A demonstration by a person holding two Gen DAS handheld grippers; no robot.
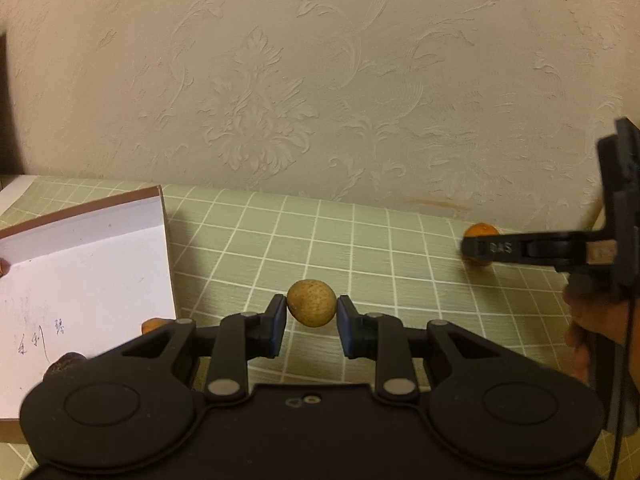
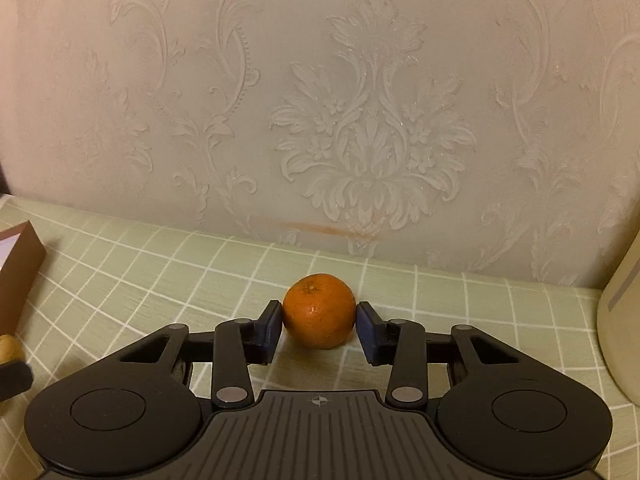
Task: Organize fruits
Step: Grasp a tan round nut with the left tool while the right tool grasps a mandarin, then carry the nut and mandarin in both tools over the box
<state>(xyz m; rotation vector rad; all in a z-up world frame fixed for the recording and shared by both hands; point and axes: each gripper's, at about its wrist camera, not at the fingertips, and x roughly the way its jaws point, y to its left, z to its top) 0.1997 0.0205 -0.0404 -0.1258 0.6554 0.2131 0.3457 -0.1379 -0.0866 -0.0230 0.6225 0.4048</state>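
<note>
Left claw (image 1: 311, 316) pinching tan fruit (image 1: 311, 303) above tabletop (image 1: 360, 240); open box (image 1: 80, 264) lying to its left. Right claw (image 2: 319, 326) bracketing tangerine (image 2: 319, 310) sitting on tabletop, pads seeming to be touching, grip unclear.

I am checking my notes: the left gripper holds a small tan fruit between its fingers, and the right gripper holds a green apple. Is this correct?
Not quite. The right gripper holds an orange, not a green apple, as the right wrist view shows. The left gripper does hold the tan fruit.

L gripper (image 1: 311, 316) fingers (image 1: 278, 318) clamp tan fruit (image 1: 311, 302) beside box (image 1: 86, 272).
</note>
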